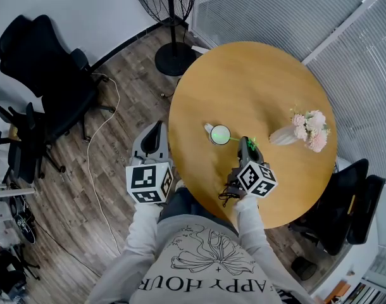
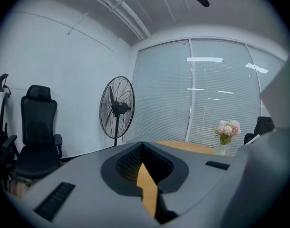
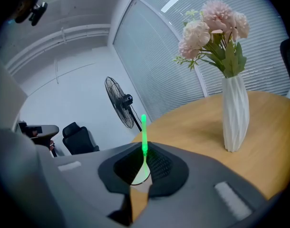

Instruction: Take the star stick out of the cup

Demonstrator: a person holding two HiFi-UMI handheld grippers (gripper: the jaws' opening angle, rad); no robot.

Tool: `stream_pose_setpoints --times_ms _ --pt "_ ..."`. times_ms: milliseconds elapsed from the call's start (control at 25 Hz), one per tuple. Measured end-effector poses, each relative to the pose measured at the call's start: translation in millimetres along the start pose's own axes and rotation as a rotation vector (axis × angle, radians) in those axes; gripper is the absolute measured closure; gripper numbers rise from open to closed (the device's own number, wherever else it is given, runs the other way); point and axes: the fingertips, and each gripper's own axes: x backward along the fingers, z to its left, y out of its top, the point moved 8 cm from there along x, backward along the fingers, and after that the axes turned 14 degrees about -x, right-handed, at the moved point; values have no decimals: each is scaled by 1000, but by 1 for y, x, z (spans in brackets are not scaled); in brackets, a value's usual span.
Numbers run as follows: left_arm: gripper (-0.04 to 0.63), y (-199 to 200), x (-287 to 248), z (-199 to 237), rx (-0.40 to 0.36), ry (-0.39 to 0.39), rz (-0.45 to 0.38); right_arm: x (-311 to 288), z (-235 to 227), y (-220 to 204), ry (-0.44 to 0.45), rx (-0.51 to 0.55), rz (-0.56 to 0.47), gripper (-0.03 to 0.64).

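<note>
A small white cup (image 1: 220, 134) stands near the middle of the round wooden table (image 1: 256, 81). A thin green star stick (image 3: 144, 133) rises from it. In the head view the stick (image 1: 233, 138) leans from the cup toward my right gripper (image 1: 244, 142). The right gripper view shows my right gripper (image 3: 144, 152) shut on the stick's shaft, with the cup's pale rim (image 3: 140, 175) just behind the jaws. No star shape is clear in any view. My left gripper (image 1: 157, 130) hangs off the table's left edge, over the floor, jaws together and empty (image 2: 143, 151).
A white vase of pink flowers (image 1: 307, 129) (image 3: 235, 113) stands at the table's right. A standing fan (image 1: 171, 5) (image 2: 117, 106) is beyond the far edge. Black office chairs (image 1: 47, 75) sit at the left, another (image 1: 345, 214) at the right. A cable (image 1: 95, 144) crosses the floor.
</note>
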Motion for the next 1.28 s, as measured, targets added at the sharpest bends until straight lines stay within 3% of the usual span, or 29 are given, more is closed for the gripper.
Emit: stream_pose_setpoints --times_ms 840,1280 --pt "591 10 14 -8 6 -11 -45 37 38 37 40 103 -57 594" --pt "591 24 20 -14 -2 -18 -85 54 65 65 79 171 -157 594"
